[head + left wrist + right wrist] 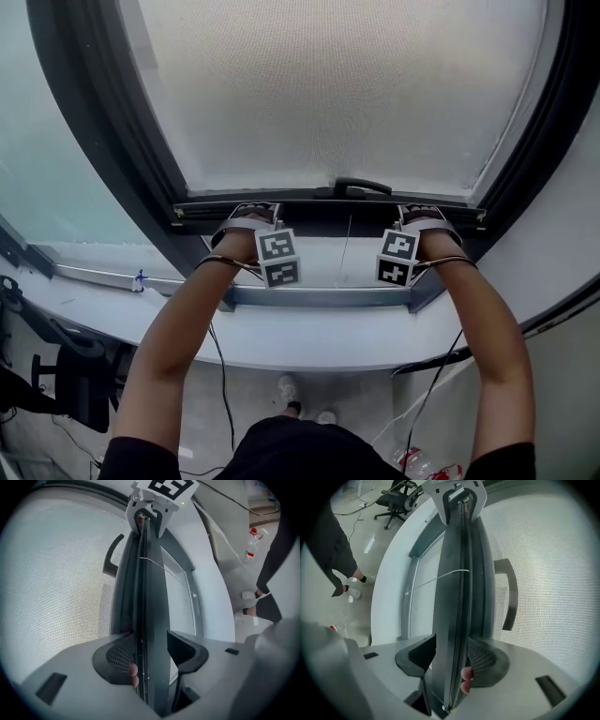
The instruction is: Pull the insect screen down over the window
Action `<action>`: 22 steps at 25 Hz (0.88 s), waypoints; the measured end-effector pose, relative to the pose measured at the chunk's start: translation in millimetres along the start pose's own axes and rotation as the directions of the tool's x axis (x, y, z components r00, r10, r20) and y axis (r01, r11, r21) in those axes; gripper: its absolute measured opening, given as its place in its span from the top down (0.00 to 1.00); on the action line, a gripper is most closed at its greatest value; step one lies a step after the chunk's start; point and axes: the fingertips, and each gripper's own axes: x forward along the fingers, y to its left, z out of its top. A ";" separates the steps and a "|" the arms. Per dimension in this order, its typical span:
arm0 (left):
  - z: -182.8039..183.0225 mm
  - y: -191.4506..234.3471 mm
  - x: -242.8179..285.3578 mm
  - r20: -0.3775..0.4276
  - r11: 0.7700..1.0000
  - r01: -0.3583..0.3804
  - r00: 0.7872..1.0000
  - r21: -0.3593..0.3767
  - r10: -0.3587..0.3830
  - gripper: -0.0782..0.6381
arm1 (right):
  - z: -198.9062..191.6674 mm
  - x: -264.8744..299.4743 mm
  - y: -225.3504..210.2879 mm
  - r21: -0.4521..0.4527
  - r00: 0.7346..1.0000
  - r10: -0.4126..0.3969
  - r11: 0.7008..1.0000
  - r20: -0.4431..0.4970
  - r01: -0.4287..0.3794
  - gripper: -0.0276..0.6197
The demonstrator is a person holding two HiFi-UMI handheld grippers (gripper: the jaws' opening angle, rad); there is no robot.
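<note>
- An office-like workroom is suggested, rather than a home.
- A black swivel office chair (393,501) on a star base is seen at the near left, on a pale, hard floor (258,398).
- Loose cables (222,375) are seen trailing down to that floor.
- A clear plastic bottle (251,545) with a red cap is stood on the floor at the near right.
- A large window is set in the far wall, with a dark window frame (103,122), an insect screen (347,84) and a deep white sill (309,347).
</note>
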 end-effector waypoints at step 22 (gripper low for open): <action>0.9 -2.9 -4.1 0.029 0.994 0.097 0.995 -0.052 -0.095 0.65 | 4.2 -5.2 -0.4 0.045 0.994 0.094 0.994 0.053 -0.096 0.74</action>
